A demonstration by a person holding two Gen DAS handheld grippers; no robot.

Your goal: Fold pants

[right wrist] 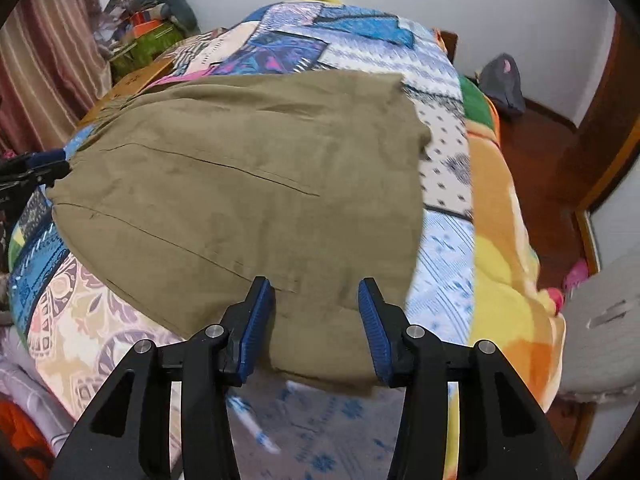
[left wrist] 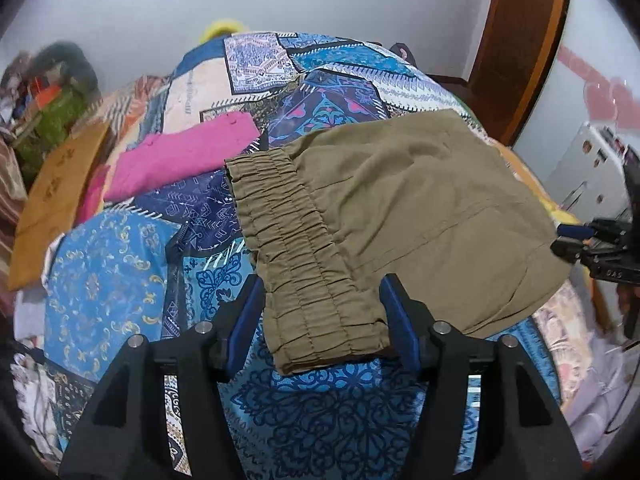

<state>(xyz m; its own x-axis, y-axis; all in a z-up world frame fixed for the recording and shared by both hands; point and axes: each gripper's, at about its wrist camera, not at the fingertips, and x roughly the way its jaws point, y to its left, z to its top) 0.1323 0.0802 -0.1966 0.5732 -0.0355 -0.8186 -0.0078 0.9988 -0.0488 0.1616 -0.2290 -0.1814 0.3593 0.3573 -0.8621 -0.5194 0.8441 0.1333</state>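
Note:
The olive pants (left wrist: 400, 216) lie folded flat on a patterned blue bedspread (left wrist: 120, 288), with the gathered elastic waistband (left wrist: 304, 256) towards me in the left wrist view. My left gripper (left wrist: 322, 304) is open, its blue pads on either side of the waistband's near corner. My right gripper (right wrist: 316, 312) is open over the near edge of the pants (right wrist: 248, 184) at the other end. The right gripper also shows at the right edge of the left wrist view (left wrist: 580, 240), and the left gripper shows at the left edge of the right wrist view (right wrist: 36, 168).
A folded pink garment (left wrist: 180, 160) and a tan one (left wrist: 56, 200) lie beyond the waistband. An orange and yellow blanket (right wrist: 504, 248) covers the bed's right side. A white chair (right wrist: 600, 328) and a wooden door frame (left wrist: 520, 40) stand beside the bed. Clutter is piled at the far left (left wrist: 44, 92).

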